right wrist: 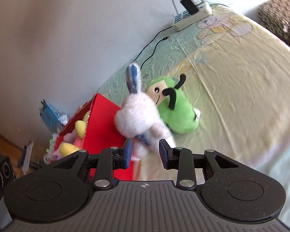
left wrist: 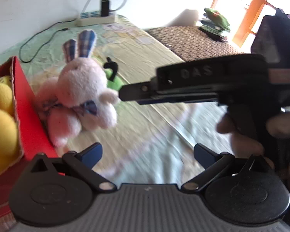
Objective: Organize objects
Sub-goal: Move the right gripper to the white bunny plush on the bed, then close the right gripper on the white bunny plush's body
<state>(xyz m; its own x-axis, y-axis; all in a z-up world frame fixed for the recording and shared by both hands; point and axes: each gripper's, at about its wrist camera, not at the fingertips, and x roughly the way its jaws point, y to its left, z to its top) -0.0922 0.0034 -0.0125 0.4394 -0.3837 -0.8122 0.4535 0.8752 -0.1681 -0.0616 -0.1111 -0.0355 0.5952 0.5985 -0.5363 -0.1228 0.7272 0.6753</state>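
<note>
Covering most of both views, the bed [right wrist: 241,77] carried a pale yellow and green sheet. At the left of the frame stood the red box [right wrist: 104,127], already holding yellow plush toys. Against its wall leaned the pink rabbit [left wrist: 81,94], with blue checked ears and a bow; behind it lay the green plush [right wrist: 176,112].

The rabbit looked light, soft and easy to squeeze, so I judged the body or one arm a safe place to hold.

The right gripper [right wrist: 145,154] had its fingers spread around the rabbit's lower part, and I cannot tell if they touched it. The left gripper [left wrist: 147,153] stood wide apart and held nothing.
</note>
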